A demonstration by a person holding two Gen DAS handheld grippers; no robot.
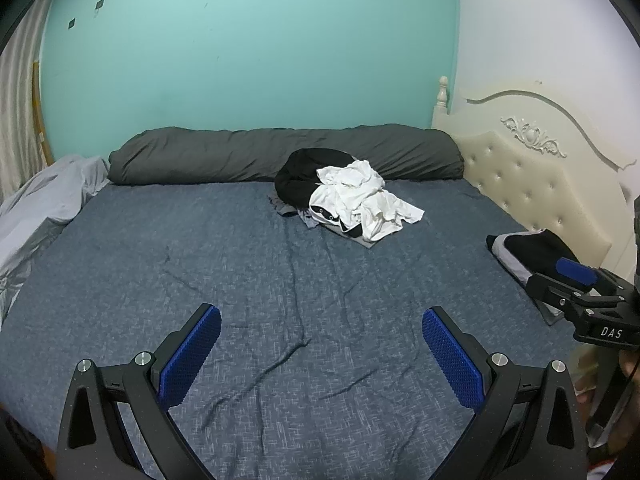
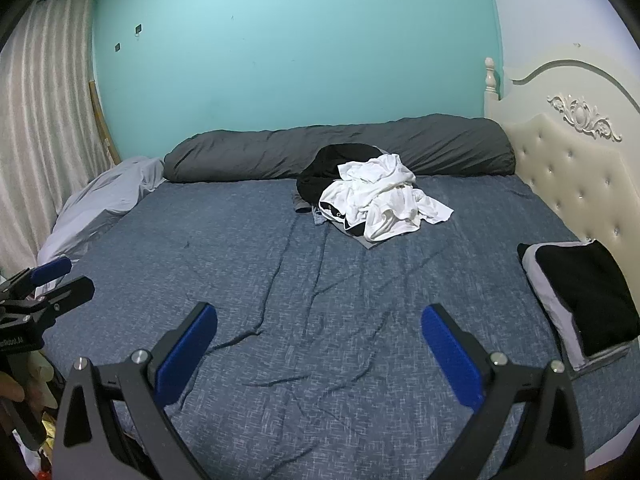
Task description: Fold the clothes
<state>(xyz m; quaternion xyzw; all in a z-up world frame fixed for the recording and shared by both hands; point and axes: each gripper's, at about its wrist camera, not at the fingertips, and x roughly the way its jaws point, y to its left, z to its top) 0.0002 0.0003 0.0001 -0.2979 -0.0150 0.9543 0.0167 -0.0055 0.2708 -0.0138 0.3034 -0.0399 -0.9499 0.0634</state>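
Note:
A heap of unfolded clothes lies at the far middle of the bed: a crumpled white garment on top of a black garment and grey pieces. A folded black and grey garment lies at the right edge by the headboard. My left gripper is open and empty, above the near part of the blue sheet. My right gripper is open and empty too, also over the near sheet. Each gripper shows at the edge of the other's view, the right one and the left one.
A long dark grey rolled duvet lies along the teal wall. A light grey sheet is bunched at the left edge. The cream tufted headboard bounds the right side. A curtain hangs at the left.

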